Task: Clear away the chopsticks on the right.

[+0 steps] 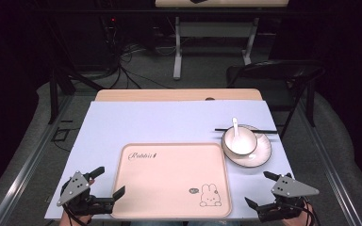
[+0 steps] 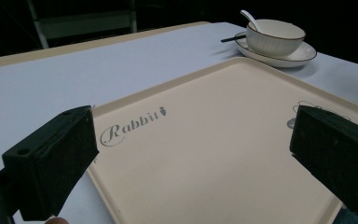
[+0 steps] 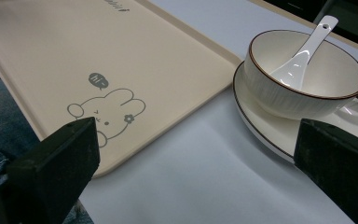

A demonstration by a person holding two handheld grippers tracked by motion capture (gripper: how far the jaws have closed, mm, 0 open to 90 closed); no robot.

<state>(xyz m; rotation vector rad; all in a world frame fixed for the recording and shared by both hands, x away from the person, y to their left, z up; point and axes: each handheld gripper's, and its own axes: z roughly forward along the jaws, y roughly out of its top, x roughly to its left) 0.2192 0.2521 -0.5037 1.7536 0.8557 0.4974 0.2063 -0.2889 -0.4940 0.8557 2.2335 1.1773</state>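
Your table [image 1: 122,122] carries the tray [image 1: 169,181] near its front edge, between your two grippers. Right of the tray sits a plate [image 1: 259,153] holding a bowl [image 1: 239,140] with a spoon [image 1: 235,127] inside. Your left gripper [image 1: 108,184] and right gripper [image 1: 259,189] both stand with jaws apart, empty.

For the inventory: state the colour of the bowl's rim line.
Dark brown on a white bowl; clearest in the right gripper view.
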